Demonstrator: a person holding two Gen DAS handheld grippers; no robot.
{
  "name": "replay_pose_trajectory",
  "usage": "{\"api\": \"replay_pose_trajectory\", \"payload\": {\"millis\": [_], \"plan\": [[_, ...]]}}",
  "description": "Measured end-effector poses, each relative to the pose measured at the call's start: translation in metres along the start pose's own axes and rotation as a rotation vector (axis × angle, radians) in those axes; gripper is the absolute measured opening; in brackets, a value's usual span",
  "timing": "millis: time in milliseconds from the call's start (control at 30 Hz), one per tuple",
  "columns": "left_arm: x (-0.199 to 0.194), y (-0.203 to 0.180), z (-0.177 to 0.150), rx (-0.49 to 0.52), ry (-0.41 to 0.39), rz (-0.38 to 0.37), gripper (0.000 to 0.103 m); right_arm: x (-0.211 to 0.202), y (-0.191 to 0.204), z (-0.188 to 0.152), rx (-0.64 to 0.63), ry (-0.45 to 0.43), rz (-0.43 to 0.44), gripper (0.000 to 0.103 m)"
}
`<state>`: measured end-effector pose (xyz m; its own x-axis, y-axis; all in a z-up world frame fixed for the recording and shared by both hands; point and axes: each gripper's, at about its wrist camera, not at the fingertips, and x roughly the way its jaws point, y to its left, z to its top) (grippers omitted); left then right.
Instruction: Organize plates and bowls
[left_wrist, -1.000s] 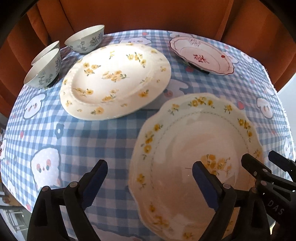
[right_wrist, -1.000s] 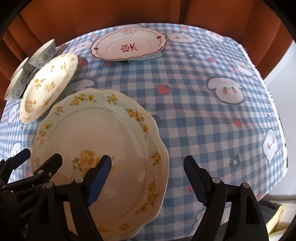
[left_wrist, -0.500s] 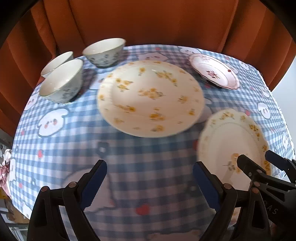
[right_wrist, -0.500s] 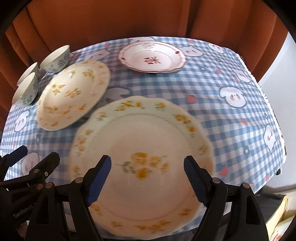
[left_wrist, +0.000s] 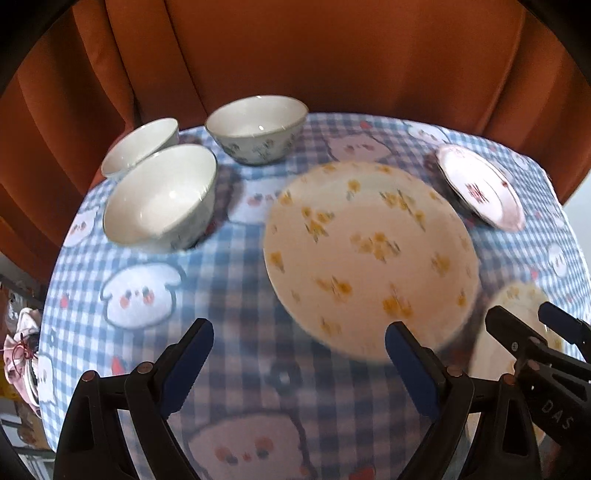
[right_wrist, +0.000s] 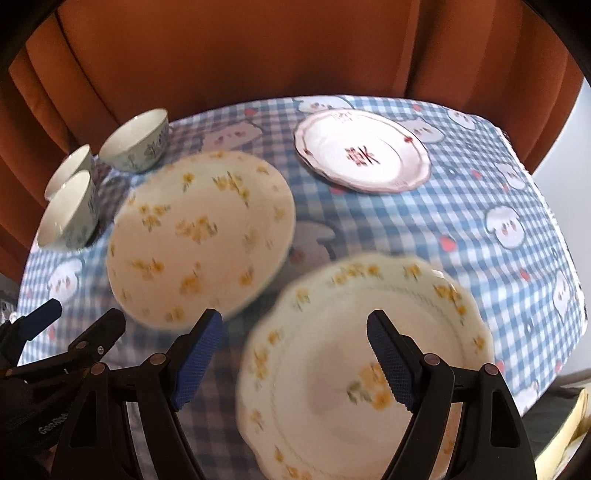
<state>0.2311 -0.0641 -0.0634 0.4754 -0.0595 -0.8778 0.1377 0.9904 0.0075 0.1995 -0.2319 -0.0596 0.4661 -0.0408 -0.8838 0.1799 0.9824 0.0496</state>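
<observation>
Bowls on the left, three of them: nearest bowl (left_wrist: 159, 195) at ten o'clock, far-left bowl (left_wrist: 140, 144) tight behind it, third bowl (left_wrist: 256, 129) at eleven, all upright on the checked tablecloth (left_wrist: 229, 288). Nothing stacked yet.

Left gripper (left_wrist: 298, 343) released, blue pads spread wide, bare cloth between them, nothing grasped. Risk here: swinging toward ten o'clock and clipping the nearest bowl's rim, knocking it into its close neighbour.

Round yellow-flowered plate (left_wrist: 369, 258) at centre, its near edge just beside the left gripper's right pad; easy to nudge with a careless dip.

Right gripper (right_wrist: 295, 332) also released, jaws apart over the scalloped yellow-flowered plate (right_wrist: 325, 332) at six o'clock, pads not pressing it. Danger: glazed rim slipping from a shallow pinch, or the plate dragging off the near table edge.

Red-marked plate (right_wrist: 362, 151) at one o'clock, well apart.

Writing: "DAS" readable on the right gripper's body, "GenRob" partly readable on the left's. Red mark at the far plate's centre too blurred to read.
</observation>
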Motion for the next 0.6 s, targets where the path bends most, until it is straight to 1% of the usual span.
{"api": "replay_pose_trajectory", "payload": {"millis": [100,167,300,433,600], "plan": [[0.011,0.004,0.017,-0.034,0.003,0.026,0.095,0.011,0.007,0.019,-0.015,-0.011,0.013,0.083],[0.019,0.005,0.027,-0.051,0.003,0.03,0.095,0.02,0.008,0.031,-0.013,-0.008,0.027,0.083],[0.04,0.001,0.044,-0.066,0.009,0.049,0.095,0.039,0.008,0.055,-0.011,-0.013,0.039,0.083],[0.065,-0.004,0.054,-0.085,0.037,0.062,0.095,0.062,0.005,0.075,-0.025,-0.008,0.04,0.083],[0.089,-0.01,0.058,-0.092,0.073,0.077,0.092,0.094,0.0,0.085,-0.027,0.035,0.046,0.083]]}}
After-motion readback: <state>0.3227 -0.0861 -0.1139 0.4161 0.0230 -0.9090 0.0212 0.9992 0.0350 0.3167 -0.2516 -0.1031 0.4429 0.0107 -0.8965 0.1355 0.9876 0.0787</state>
